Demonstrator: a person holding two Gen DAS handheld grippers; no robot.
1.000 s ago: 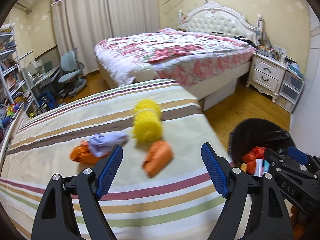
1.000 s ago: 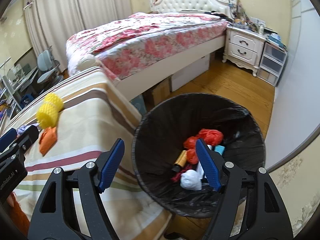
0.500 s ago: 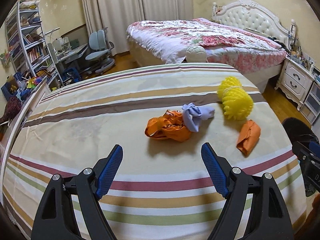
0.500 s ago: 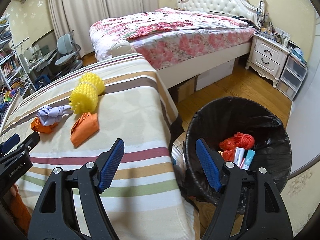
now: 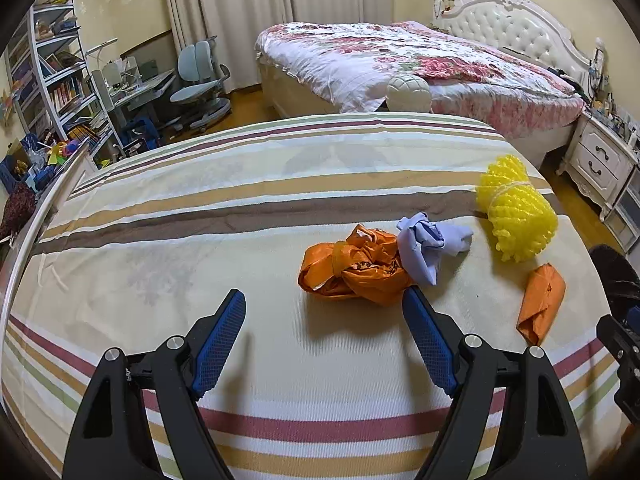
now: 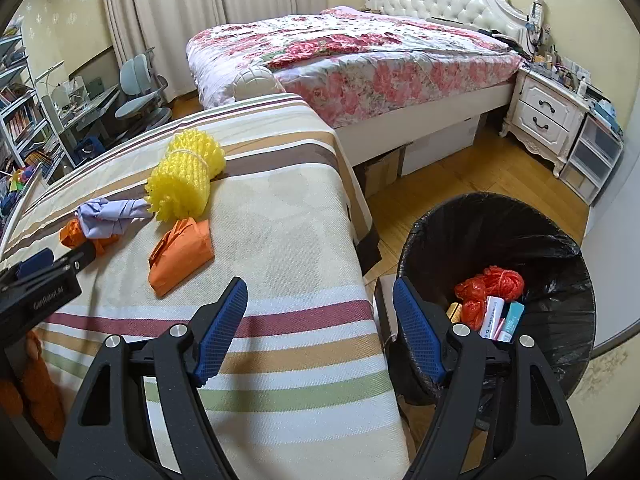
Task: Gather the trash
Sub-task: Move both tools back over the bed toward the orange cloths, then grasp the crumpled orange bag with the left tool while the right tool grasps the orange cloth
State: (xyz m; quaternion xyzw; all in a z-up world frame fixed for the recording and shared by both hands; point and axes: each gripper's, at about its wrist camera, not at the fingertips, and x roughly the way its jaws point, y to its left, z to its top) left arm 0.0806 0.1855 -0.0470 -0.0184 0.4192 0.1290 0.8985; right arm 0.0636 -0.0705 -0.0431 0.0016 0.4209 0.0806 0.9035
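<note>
Nearest us, our left gripper [image 5: 324, 332] and right gripper [image 6: 318, 320] both hang with jaws spread wide and nothing between them. Just past the left one, on the striped bedcover [image 5: 200, 208], lies a crumpled orange bag [image 5: 352, 268] touching a purple rag [image 5: 428, 244]; then a folded orange wrapper [image 5: 540, 302] and yellow foam netting [image 5: 516, 212]. The bin [image 6: 568, 280] on the floor beside the bed already holds several pieces, so we judge four are left.
</note>
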